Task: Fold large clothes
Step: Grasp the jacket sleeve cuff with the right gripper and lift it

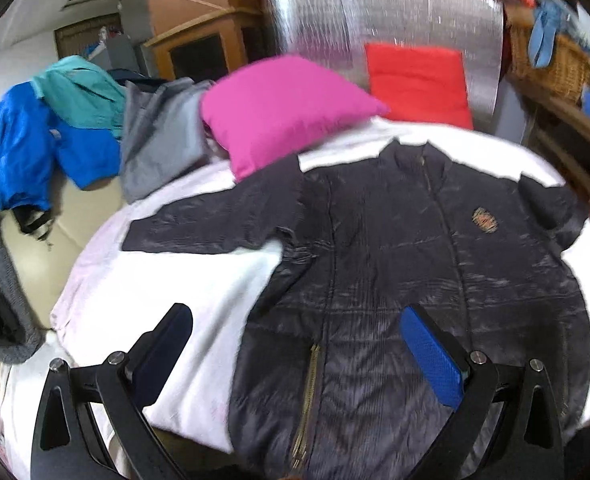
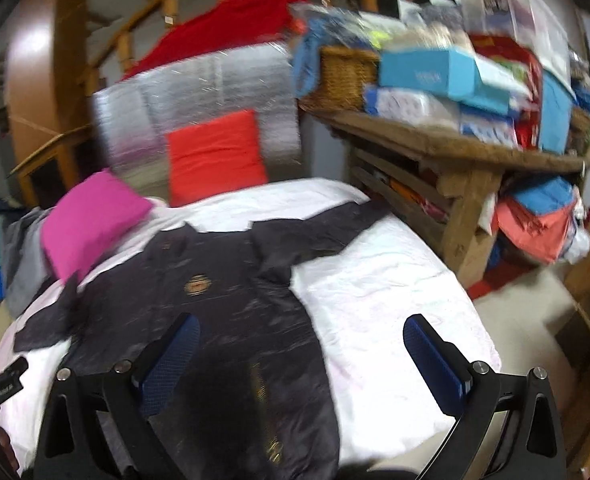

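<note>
Black jacket lies flat mid-frame on the white sheet, collar at the top, hem nearest; left gripper and right gripper both gape wide, empty, straddling opposite hem edges.

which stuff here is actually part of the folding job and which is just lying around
Part of the job:
- dark jacket spread flat on the white sheet
- left gripper, open above it
- right gripper, open above it

Just lying about:
- pink pillow
- red cushion
- blue and teal jacket
- grey garment
- wicker basket
- boxes on the wooden shelf
</note>
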Tool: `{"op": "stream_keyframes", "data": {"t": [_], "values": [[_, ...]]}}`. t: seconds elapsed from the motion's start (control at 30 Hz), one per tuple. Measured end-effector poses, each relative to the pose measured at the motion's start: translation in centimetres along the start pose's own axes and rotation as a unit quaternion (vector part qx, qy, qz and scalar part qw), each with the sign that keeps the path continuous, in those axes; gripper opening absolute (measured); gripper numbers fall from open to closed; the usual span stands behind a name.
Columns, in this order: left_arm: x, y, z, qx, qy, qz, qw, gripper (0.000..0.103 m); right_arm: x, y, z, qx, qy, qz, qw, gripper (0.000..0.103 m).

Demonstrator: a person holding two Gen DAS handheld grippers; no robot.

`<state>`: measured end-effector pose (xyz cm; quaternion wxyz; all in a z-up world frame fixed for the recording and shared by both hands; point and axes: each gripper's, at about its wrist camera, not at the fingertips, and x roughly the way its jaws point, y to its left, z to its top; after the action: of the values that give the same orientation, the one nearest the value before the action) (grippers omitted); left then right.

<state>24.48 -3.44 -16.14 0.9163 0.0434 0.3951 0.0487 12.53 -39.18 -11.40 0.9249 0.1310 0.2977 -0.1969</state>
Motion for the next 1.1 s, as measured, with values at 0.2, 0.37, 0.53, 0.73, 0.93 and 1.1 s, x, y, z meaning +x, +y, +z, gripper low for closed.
{"op": "stream_keyframes", "data": {"t": [0.2,0.37,0.53,0.73,0.93,1.1], "values": [[9.3,-5.1,2.3,0.023,0.061,0.021,0.9977,0.103,12.8,-6.2,3.1,0.106,0.061,0.044,0.992,0.103],[14.9,-8.3,2.5,0.051,0.097,0.029,0.9936,0.103,23.5,-11.4,5.2,0.225,0.095,0.098,0.965,0.103],[17.3,-9.4,1.7,0.055,0.105,0.019,0.9927,0.103,31.3,-14.8,7.0,0.292,0.104,0.144,0.940,0.103],[17.8,-7.9,1.0,-0.012,0.097,-0.022,0.9949,0.103,38.3,-17.3,7.0,0.379,0.123,0.198,0.896,0.094],[16.8,-8.0,0.0,-0.020,0.075,-0.021,0.9968,0.103,41.2,-17.5,8.3,0.384,0.109,0.206,0.893,0.081],[17.2,-7.7,0.7,-0.020,0.082,-0.026,0.9961,0.103,43.2,-17.4,7.8,0.377,0.111,0.188,0.900,0.029]]}}
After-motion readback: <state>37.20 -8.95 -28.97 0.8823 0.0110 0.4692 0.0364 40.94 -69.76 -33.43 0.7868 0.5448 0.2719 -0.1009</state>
